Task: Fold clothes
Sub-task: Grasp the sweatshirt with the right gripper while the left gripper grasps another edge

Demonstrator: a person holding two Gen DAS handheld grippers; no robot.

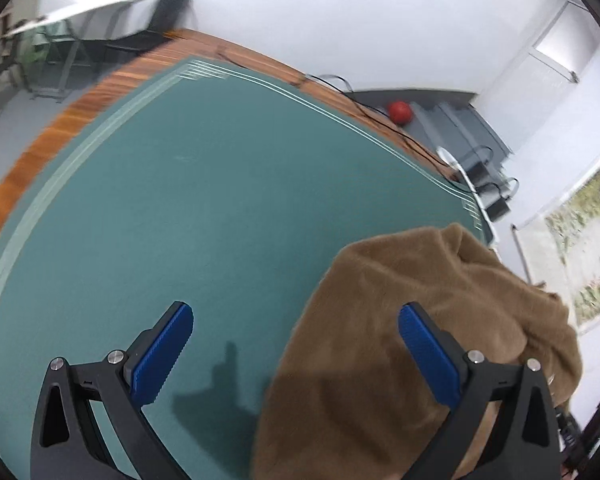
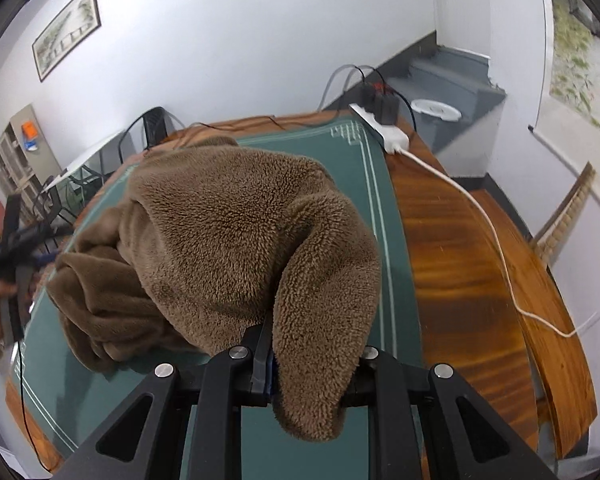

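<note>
A brown fleece garment [image 2: 236, 232] hangs bunched over the green mat [image 2: 364, 184], lifted by one edge. My right gripper [image 2: 308, 372] is shut on that edge, and the fleece drapes over both jaws and hides the pads. In the left wrist view the same brown fleece garment [image 1: 404, 344] fills the lower right. My left gripper [image 1: 296, 344] stands wide open above the green mat [image 1: 204, 208]; nothing is between its blue pads [image 1: 164, 354], and its right finger is in front of the fleece. The left gripper [image 2: 8, 240], in a hand, also shows at the far left of the right wrist view.
The mat lies on a wooden table [image 2: 460, 264]. A white power strip [image 2: 384, 132] with a white cable [image 2: 496, 240] sits at the far corner, with black cables [image 1: 380, 116] along the back edge. A red ball [image 1: 400, 112] lies on the floor beyond.
</note>
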